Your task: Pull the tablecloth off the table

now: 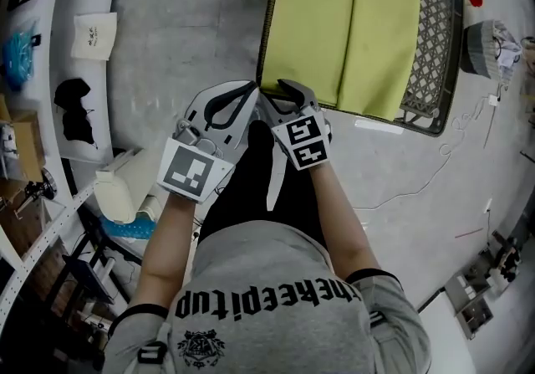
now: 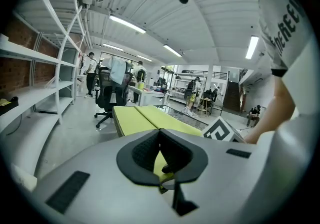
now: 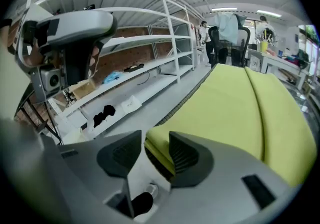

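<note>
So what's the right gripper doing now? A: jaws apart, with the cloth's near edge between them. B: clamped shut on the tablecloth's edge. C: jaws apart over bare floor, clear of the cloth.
A: the right gripper view shows the right gripper with a clear gap between its pads, and the near edge of the yellow-green tablecloth sits in that gap.

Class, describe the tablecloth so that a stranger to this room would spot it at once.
A table with a dark lattice top stands on the grey floor. The tablecloth covers most of that top. It is the only yellow-green thing there, with one long fold line.
</note>
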A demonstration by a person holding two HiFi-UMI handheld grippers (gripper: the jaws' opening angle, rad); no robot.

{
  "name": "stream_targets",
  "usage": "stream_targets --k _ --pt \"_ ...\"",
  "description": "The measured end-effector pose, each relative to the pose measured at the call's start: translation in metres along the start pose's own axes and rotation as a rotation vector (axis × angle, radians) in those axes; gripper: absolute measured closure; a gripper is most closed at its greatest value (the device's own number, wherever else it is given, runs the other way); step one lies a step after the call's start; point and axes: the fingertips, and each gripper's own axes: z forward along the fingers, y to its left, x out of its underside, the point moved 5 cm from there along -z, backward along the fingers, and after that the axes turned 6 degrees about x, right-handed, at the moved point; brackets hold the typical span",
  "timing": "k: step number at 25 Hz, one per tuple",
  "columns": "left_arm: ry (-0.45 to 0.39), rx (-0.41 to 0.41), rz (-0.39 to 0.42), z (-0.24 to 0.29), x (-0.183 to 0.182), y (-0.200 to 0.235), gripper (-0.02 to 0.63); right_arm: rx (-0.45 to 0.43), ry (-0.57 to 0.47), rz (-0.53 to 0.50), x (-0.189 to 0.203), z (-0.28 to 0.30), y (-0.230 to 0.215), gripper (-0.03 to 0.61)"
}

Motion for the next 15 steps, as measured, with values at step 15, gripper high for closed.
stream_targets --k 15 --pt "0.007 -0.026 -0.004 -0.002 0.003 0.005 0.599 -0.03 0.081 -0.01 0.008 0.014 0.01 0.556"
